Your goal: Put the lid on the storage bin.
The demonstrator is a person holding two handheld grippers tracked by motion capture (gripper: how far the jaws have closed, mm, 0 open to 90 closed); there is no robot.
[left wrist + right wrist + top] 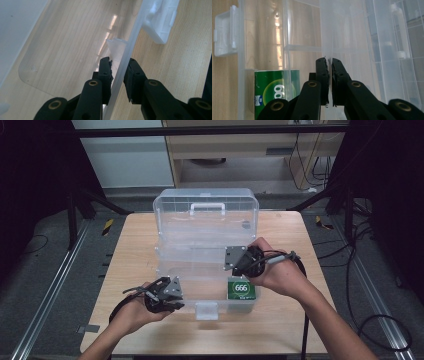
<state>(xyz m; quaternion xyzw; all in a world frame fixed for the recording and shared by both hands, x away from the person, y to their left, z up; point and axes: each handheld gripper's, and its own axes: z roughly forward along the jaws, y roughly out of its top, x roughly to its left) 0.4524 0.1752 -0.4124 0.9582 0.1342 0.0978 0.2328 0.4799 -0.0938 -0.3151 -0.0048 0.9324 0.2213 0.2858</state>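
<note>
On the wooden surface (280,320) we found a clear plastic storage box (205,220) standing open, its lid with a white handle (207,208) raised at the far side. At the left, our left hand-held gripper (172,301) stood at the box's near left corner; in the left gripper view its jaws straddled the thin front wall (125,65), one inside the box and one outside, close to the plastic, though we could not tell whether they pressed it. Further along that wall sat the white latch (207,310), at the middle of the front edge. Right of the latch, a green packet (241,289) marked 666 lay in the box's near right compartment, against the front wall. Just above the packet, our right hand-held gripper (231,259) reached into the box from the right; in the right gripper view its jaws were clenched on a thin clear divider wall (329,37), with the packet just to their left.
</note>
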